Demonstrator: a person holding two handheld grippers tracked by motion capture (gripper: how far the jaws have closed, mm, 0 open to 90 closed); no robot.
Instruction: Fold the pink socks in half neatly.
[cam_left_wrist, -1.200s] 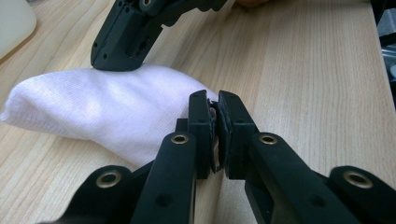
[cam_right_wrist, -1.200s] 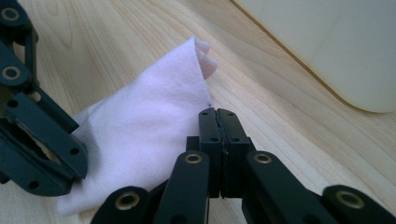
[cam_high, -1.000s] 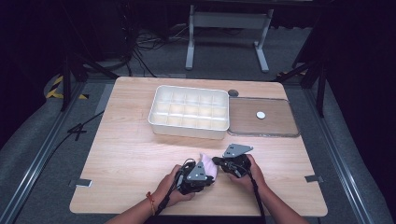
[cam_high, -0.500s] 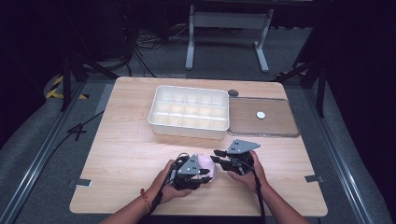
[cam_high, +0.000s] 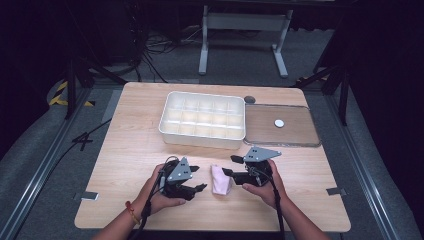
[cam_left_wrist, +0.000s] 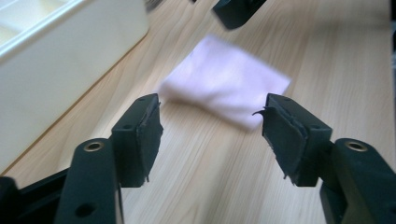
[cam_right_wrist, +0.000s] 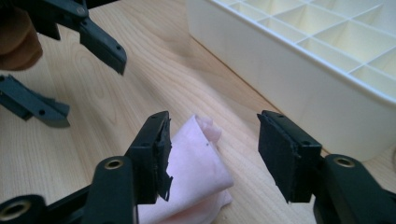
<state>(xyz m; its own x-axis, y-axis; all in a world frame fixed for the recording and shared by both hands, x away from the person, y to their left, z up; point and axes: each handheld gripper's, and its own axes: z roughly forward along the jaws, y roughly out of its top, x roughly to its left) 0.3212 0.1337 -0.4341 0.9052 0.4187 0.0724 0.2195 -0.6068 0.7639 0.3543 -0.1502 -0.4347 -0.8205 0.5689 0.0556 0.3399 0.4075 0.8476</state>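
Both grippers, left gripper (cam_high: 196, 178) and right gripper (cam_high: 229, 165), have just been opening and we've got them spread with nothing pinched, the folded pink cloth (cam_high: 220, 179) lying on the table (cam_high: 125, 150) between them, and the white divided tray (cam_high: 202, 119) beyond them looks empty.

**Folded pink cloth: condition and position**

The small pale pink folded fabric cloth (cam_high: 220, 179) lies flat on the light wooden table (cam_high: 130, 145), near the front edge. It is folded into a compact, roughly rectangular pad with soft, rounded fold edges; one corner curls up slightly in the right gripper view (cam_right_wrist: 196, 158). In the left gripper view (cam_left_wrist: 224, 79) it rests clear of the white plastic compartment tray (cam_high: 202, 120), which stands behind it, well apart. Nothing grips or presses the cloth.
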